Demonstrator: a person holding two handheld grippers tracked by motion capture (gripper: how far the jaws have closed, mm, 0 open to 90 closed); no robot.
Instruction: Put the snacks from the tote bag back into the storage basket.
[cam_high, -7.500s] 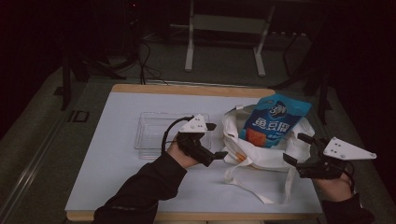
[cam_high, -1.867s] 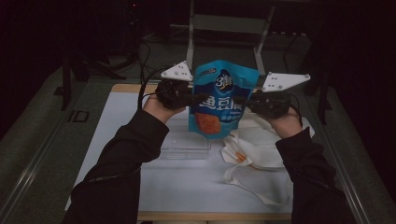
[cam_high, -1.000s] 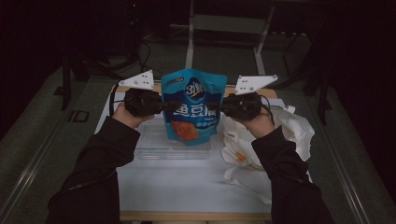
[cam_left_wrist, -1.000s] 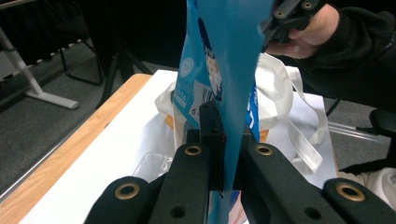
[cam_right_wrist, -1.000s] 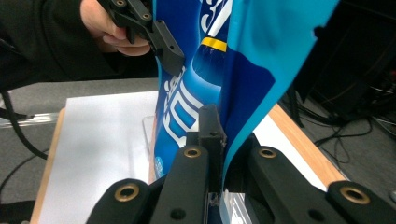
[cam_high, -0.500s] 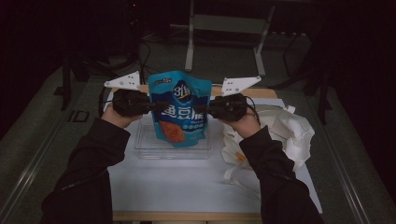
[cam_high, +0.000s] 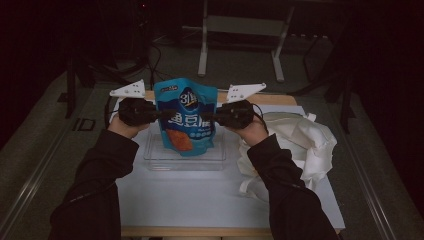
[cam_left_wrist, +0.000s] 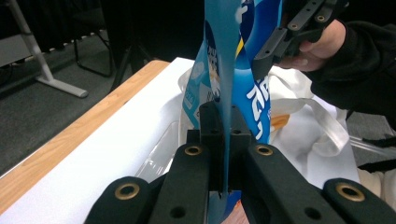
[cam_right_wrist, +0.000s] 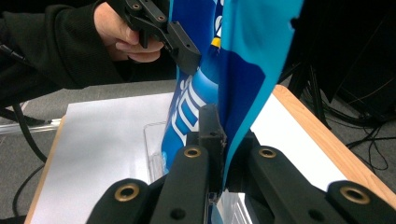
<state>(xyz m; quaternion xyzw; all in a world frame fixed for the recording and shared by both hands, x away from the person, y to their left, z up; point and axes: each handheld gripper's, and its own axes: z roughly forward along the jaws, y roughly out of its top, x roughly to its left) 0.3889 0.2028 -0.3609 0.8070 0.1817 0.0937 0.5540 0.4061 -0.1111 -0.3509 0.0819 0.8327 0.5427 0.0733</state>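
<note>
We see a white table (cam_high: 200, 200) with a wooden edge (cam_high: 270, 97) along its far side. At three o'clock on it lies a crumpled cream cloth bag (cam_high: 305, 145) — its handles trail toward five o'clock. Beyond, at twelve o'clock, a grey metal stand (cam_high: 240, 30) rests on dark floor (cam_high: 40, 150) — cables (cam_high: 155, 60) run at eleven o'clock.

A dark room with grey floor (cam_high: 45, 150); a white-legged stand (cam_high: 240, 30) rises behind the wood-edged white table (cam_high: 200, 200).

Snack pouch lowered toward tray
The blue snack pouch (cam_high: 186, 120) has shifted toward 9 o'clock and sunk over the clear plastic tray (cam_high: 184, 159).
</note>
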